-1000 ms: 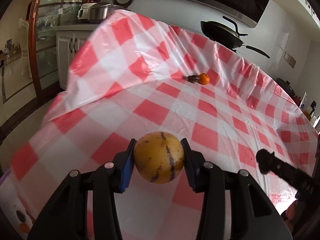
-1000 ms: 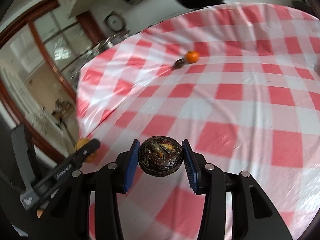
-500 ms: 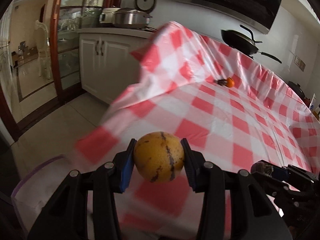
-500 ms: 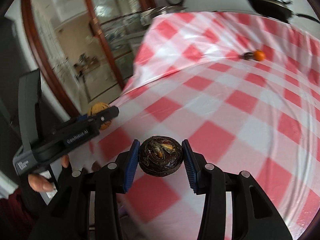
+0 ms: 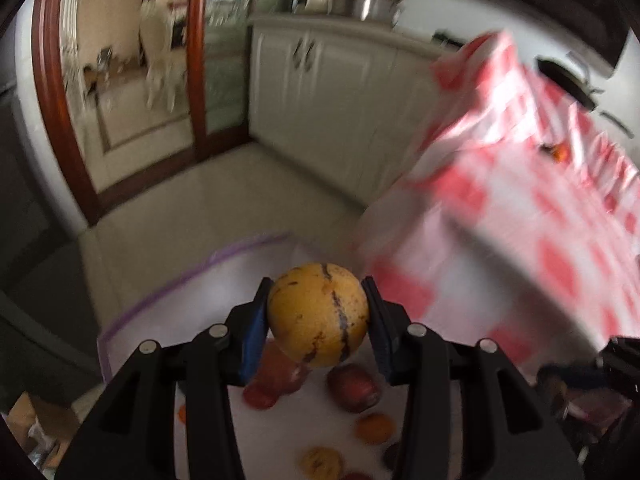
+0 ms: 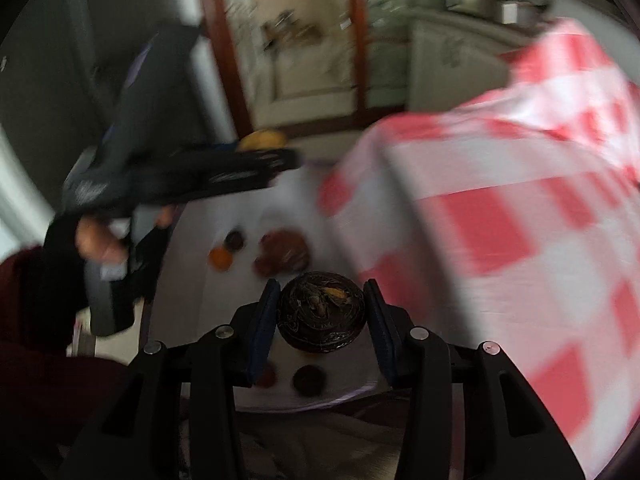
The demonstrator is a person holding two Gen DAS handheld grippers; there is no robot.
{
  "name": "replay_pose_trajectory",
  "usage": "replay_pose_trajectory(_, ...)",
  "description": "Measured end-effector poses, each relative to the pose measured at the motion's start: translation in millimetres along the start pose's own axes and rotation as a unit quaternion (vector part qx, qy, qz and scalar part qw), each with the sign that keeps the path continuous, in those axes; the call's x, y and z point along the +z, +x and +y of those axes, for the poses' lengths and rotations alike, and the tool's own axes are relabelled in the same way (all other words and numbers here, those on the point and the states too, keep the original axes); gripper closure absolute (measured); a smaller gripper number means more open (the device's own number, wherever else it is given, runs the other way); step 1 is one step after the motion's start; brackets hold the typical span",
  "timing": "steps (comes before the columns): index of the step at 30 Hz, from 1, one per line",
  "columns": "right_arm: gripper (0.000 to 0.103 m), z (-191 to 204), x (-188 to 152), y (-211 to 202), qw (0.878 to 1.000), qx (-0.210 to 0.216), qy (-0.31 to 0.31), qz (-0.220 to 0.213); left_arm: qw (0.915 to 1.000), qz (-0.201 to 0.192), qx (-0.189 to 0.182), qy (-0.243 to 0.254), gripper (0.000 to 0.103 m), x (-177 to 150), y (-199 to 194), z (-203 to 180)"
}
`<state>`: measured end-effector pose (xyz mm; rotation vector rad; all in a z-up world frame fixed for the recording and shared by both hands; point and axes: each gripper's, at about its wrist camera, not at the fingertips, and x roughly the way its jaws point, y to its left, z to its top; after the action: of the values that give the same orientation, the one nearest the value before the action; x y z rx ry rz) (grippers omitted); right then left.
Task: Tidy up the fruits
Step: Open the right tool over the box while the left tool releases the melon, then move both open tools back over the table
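Step in hand: carry phase; both fruits are over the white bin [image 5: 168,292] beside the table [image 5: 532,208].
Left gripper [image 5: 318,316]: clamped on the yellow fruit [image 5: 318,314].
Right gripper [image 6: 320,312]: clamped on the dark fruit [image 6: 322,312].
Bin contents: several loose fruits.
Next move: probably lower, then part the jaws so each fruit drops inside.

The left tool [image 5: 318,322] points steeply downward, its blue pads [image 5: 253,334] clamped on either side of a yellow fruit [image 5: 318,320]. The right tool [image 6: 320,314] tilts down likewise, jaws pressed on a dark wrinkled fruit [image 6: 322,316]. In the right wrist view, at ten o'clock, a hand [image 6: 98,240] in a dark red sleeve [image 6: 24,320] grips the left tool's handle.
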<state>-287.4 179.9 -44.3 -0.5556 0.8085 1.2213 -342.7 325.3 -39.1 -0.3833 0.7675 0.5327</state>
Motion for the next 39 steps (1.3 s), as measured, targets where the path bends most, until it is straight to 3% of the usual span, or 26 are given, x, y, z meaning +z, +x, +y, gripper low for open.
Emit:
replay_pose_trajectory(6, 0.06, 28.2, -0.4, 81.0, 0.992, 0.015, -0.059, 0.11, 0.9922, 0.118, 0.036, -0.02, 0.058, -35.2, 54.1, 33.0)
replay_pose_trajectory(11, 0.06, 35.5, -6.0, 135.5, 0.98, 0.023, -0.061, 0.186, 0.9851, 0.168, 0.034, 0.017, 0.058, -62.5, 58.0, 40.5)
replay_pose_trajectory(15, 0.06, 38.4, -8.8, 151.0, 0.977, 0.016, -0.057, 0.204, 0.9748, 0.209, 0.039, 0.066, 0.058, -81.0, 65.5, 34.6)
replay_pose_trajectory(19, 0.06, 44.9, -15.8, 155.0, 0.975, 0.011, -0.066, 0.212, 0.9673, 0.238, 0.053, 0.069, 0.058, -87.5, 73.0, 33.3)
replay_pose_trajectory(28, 0.056, 34.9, -12.4, 150.2, 0.979, 0.01, -0.047, 0.196, 0.9579, 0.269, 0.062, 0.078, 0.057, -90.5, 81.9, 28.1)
replay_pose_trajectory(30, 0.041, 32.4, -11.3, 145.2, 0.981, 0.009, -0.045, 0.188, 0.956, 0.274, 0.065, 0.084, 0.044, -89.2, 84.1, 23.9)
replay_pose_trajectory(32, 0.039, 30.5, -6.7, 134.3, 0.984, 0.008, -0.04, 0.171, 0.9543, 0.275, 0.073, 0.092, 0.036, -86.6, 81.9, 17.2)
replay_pose_trajectory(36, 0.035, 23.7, 10.5, 78.4, 0.995, 0.022, -0.038, 0.095, 0.9631, 0.241, 0.083, 0.086, 0.027, -49.7, 57.9, 12.4)
replay_pose_trajectory(39, 0.029, 16.0, 21.6, 16.8, 0.999, 0.028, -0.039, 0.015, 0.9788, 0.167, 0.091, 0.077, 0.02, -0.8, 21.8, 0.9)
